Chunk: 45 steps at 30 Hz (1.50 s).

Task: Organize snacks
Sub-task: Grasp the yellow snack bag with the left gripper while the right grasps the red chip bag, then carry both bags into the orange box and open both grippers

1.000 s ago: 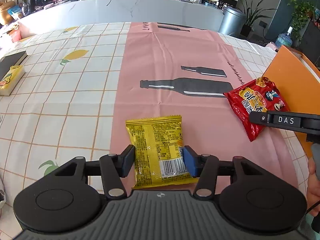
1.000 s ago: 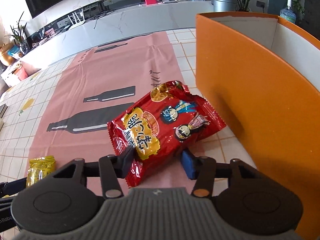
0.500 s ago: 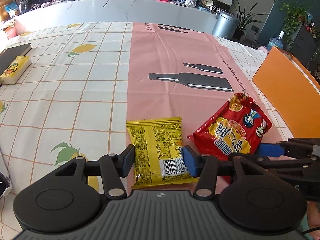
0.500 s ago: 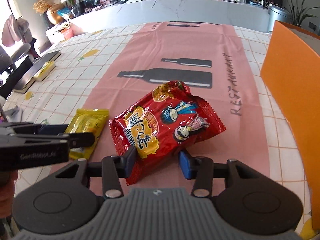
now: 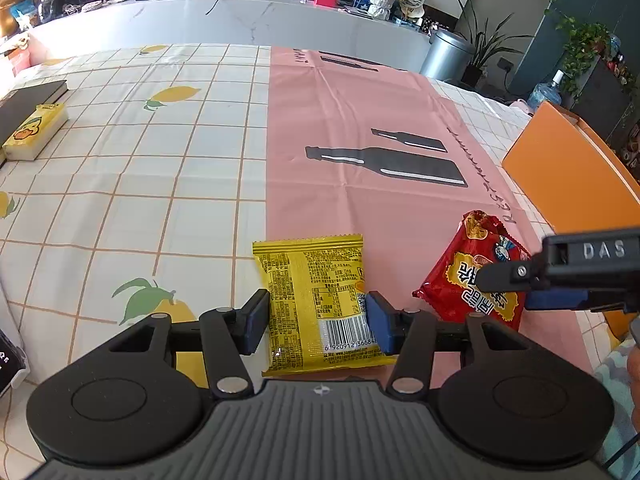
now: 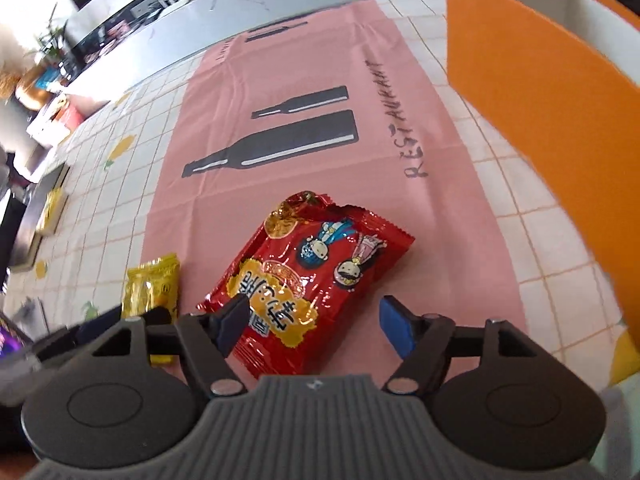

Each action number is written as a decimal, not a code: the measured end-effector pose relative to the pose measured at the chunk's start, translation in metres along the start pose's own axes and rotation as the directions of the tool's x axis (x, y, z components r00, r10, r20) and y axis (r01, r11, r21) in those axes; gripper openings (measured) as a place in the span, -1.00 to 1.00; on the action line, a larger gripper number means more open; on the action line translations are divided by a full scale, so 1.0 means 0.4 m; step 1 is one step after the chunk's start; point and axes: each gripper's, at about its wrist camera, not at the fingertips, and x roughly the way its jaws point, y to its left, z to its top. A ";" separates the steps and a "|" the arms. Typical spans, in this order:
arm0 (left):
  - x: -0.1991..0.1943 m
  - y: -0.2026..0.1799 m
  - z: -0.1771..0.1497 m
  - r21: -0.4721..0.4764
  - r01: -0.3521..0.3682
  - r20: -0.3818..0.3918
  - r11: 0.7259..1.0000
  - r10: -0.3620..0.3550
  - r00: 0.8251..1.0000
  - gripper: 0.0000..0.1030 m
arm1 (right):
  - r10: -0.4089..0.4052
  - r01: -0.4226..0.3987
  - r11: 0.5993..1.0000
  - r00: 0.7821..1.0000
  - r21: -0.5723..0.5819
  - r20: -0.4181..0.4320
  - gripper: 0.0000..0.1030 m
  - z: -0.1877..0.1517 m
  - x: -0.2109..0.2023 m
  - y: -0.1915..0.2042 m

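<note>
Two snack packets: left fingers (image 5: 316, 318) grip yellow packet (image 5: 318, 300), right fingers (image 6: 314, 326) opening around red packet (image 6: 308, 276).

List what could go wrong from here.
1. The right gripper is opening with the red bag between its jaws, so the bag may land short of the orange box.
2. The left gripper pinches the yellow bag by its edges; it could buckle or slip.

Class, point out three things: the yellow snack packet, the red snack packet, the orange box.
yellow snack packet (image 5: 316, 292), left wrist view, printed back panel.
red snack packet (image 6: 316, 276), right wrist view, front face.
orange box (image 6: 532, 92), right wrist view, outer wall.
</note>
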 end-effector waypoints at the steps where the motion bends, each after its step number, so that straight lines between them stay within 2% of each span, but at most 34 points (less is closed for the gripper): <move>1: -0.001 0.002 -0.001 0.008 0.003 -0.002 1.000 -0.003 1.000 0.16 | 0.001 -0.001 1.000 1.000 0.016 -0.004 0.35 0.006 0.007 0.008; 4: -0.005 0.008 -0.003 0.026 0.009 -0.007 1.000 -0.008 1.000 0.18 | -0.053 0.054 0.998 0.998 -0.021 0.021 0.35 0.018 0.025 0.063; 9: -0.007 0.015 -0.009 0.033 0.007 0.006 0.999 -0.007 1.000 0.25 | -0.100 0.104 0.988 0.994 -0.113 0.037 0.47 0.021 0.068 0.145; 15: -0.006 0.004 -0.011 0.073 -0.004 0.007 0.997 0.004 1.000 0.35 | -0.141 0.147 0.964 0.989 -0.221 0.043 0.49 -0.002 0.082 0.189; 19: 0.000 -0.013 -0.019 0.112 -0.025 0.016 0.993 0.023 1.000 0.47 | -0.132 0.142 0.960 0.990 -0.242 0.056 0.48 -0.012 0.078 0.175; 21: 0.002 -0.025 -0.024 0.140 -0.045 0.022 0.989 0.042 0.999 0.49 | -0.117 0.131 0.958 0.991 -0.256 0.068 0.32 -0.016 0.068 0.166; 23: 0.004 -0.034 -0.028 0.158 -0.061 0.024 0.985 0.058 0.998 0.52 | -0.100 0.113 0.958 0.993 -0.265 0.062 0.27 -0.015 0.058 0.151; 30: 0.026 -0.069 -0.024 0.181 -0.137 0.030 0.974 0.134 0.991 0.65 | -0.099 0.119 0.955 0.991 -0.272 0.086 0.23 -0.002 0.011 0.052; 32: 0.031 -0.073 -0.021 0.162 -0.143 0.031 0.976 0.140 0.990 0.65 | -0.084 0.107 0.959 0.992 -0.263 0.095 0.23 0.007 -0.010 0.020; 35: 0.033 -0.080 -0.009 0.132 -0.158 0.023 0.979 0.157 0.987 0.34 | -0.053 0.080 0.965 0.992 -0.251 0.112 0.23 0.028 -0.056 -0.020; 36: 0.033 -0.081 -0.005 0.124 -0.162 0.020 0.979 0.161 0.987 0.18 | -0.042 0.070 0.966 0.992 -0.250 0.117 0.23 0.037 -0.071 -0.030; 41: 0.033 -0.087 0.010 0.049 -0.172 0.001 0.984 0.172 0.985 0.14 | 0.003 0.031 0.969 0.990 -0.244 0.140 0.23 0.074 -0.133 -0.081; 45: -0.002 -0.127 0.030 0.038 -0.175 0.045 0.984 0.173 0.984 0.14 | 0.045 -0.008 0.966 0.989 -0.257 0.138 0.23 0.093 -0.165 -0.113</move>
